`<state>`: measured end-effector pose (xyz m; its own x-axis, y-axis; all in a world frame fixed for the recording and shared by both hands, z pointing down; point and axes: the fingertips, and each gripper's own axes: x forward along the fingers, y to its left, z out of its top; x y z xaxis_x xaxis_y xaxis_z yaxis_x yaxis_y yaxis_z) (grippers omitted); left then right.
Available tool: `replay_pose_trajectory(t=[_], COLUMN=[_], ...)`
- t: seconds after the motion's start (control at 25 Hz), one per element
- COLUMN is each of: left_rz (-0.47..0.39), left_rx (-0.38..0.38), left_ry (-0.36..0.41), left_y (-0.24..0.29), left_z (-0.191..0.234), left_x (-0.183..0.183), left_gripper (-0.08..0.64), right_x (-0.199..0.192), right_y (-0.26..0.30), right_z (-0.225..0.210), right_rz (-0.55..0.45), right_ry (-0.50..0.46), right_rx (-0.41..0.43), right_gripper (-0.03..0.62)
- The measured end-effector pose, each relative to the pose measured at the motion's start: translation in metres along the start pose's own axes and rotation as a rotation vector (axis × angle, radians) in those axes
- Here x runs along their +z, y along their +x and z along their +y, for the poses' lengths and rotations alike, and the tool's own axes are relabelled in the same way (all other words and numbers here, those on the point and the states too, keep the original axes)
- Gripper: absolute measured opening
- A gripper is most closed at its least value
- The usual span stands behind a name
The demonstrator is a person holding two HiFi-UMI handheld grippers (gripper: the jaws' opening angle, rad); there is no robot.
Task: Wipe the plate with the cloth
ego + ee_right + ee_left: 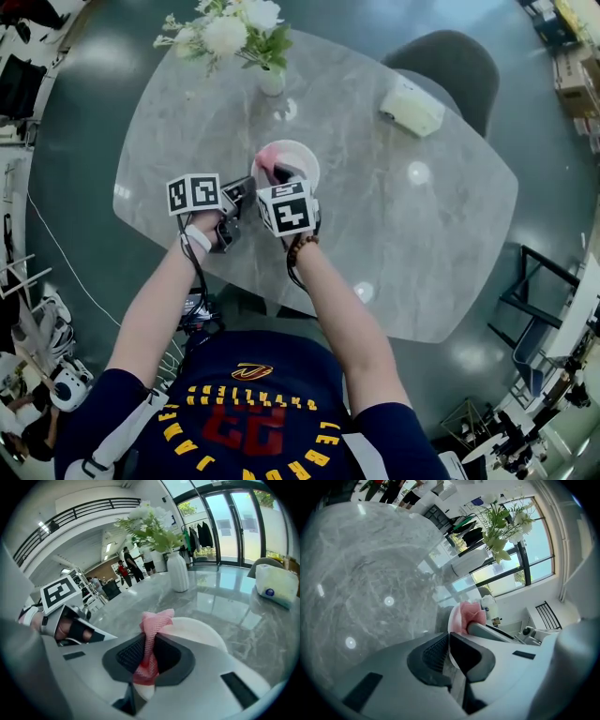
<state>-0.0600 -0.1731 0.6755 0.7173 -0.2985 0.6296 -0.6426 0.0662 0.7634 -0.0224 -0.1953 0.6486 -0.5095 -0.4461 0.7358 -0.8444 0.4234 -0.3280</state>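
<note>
A white plate (298, 156) sits on the marble table (403, 234), just ahead of both grippers. My left gripper (244, 191) is at the plate's near-left edge. In the left gripper view its jaws (449, 651) are shut on the thin white rim of the plate (452, 620). My right gripper (280, 178) is over the plate's near side, shut on a pink cloth (266, 160). The right gripper view shows the cloth (153, 623) pinched between the pads and bunched up over the plate (199, 631). The cloth (469, 614) also shows beyond the rim in the left gripper view.
A white vase of flowers (270, 81) stands just behind the plate. A white pouch (411, 107) lies at the table's far right, with a grey chair (461, 62) behind it. The table's near edge (281, 305) runs right in front of the person.
</note>
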Motion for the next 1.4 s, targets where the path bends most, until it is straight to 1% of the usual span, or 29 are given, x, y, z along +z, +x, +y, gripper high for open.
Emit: replay_pose_trajectory(t=[0.08, 0.2, 0.28, 0.4, 0.56, 0.72, 0.92, 1.04, 1.2, 1.4], left_rz=[0.001, 0.002, 0.001, 0.0, -0.001, -0.003, -0.007, -0.011, -0.015, -0.016], left_rx=[0.0, 0.0, -0.003, 0.003, 0.01, 0.019, 0.024, 0.025, 0.026, 0.031], left_ry=[-0.004, -0.004, -0.005, -0.009, -0.024, -0.016, -0.008, -0.008, -0.014, -0.012], left_y=[0.0, -0.001, -0.002, -0.002, -0.003, -0.002, -0.001, -0.001, 0.0, 0.0], left_z=[0.002, 0.004, 0.003, 0.005, 0.01, 0.01, 0.01, 0.011, 0.011, 0.009], left_x=[-0.001, -0.002, -0.003, -0.005, -0.007, -0.007, -0.007, -0.007, -0.007, -0.008], left_gripper=[0.015, 0.015, 0.015, 0.015, 0.015, 0.015, 0.015, 0.015, 0.015, 0.015], right_x=[-0.003, -0.008, -0.013, -0.014, -0.021, -0.013, -0.034, -0.036, -0.037, -0.034], right_y=[0.008, 0.013, 0.013, 0.011, 0.005, -0.008, -0.02, -0.028, -0.038, -0.049], right_z=[0.014, 0.018, 0.013, 0.006, -0.011, -0.034, -0.061, -0.074, -0.082, -0.089], right_rz=[0.025, 0.066, 0.084, 0.079, 0.091, 0.049, 0.091, 0.082, 0.074, 0.049], right_ry=[-0.039, -0.067, -0.064, -0.057, -0.027, -0.035, 0.029, 0.05, 0.066, 0.085], right_rx=[0.048, 0.051, 0.036, 0.013, -0.03, -0.072, -0.119, -0.146, -0.168, -0.217], right_gripper=[0.046, 0.046, 0.046, 0.046, 0.046, 0.046, 0.046, 0.046, 0.046, 0.046])
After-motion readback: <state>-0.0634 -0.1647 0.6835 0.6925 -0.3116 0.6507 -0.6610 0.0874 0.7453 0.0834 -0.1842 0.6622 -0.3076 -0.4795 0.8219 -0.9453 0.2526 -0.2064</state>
